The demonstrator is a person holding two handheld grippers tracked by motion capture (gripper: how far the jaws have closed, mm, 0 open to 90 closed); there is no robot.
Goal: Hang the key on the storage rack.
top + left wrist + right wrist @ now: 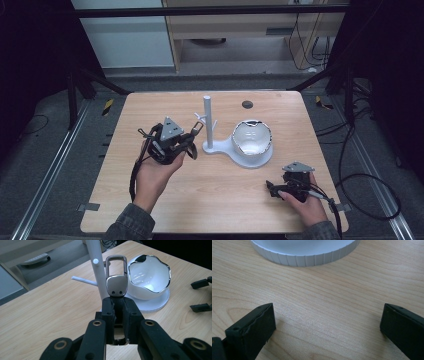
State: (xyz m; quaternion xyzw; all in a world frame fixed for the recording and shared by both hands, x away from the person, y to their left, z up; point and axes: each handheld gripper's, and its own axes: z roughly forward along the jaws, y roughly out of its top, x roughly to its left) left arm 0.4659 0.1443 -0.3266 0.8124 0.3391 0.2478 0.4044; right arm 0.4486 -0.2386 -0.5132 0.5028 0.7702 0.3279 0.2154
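Counting: 1 keyring (pixel 115 277), 1 stand (pixel 208 125), 1 bowl (pixel 252 138)

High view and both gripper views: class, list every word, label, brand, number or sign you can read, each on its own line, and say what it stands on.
No readable text: none in these views.
Metal clip held in the left gripper: plain, two small holes, no marking.
White bowl and white stand: no print.
Yellow-and-black hazard tape on the floor: stripes, no words.
Right gripper, fingers apart over bare table: no label.
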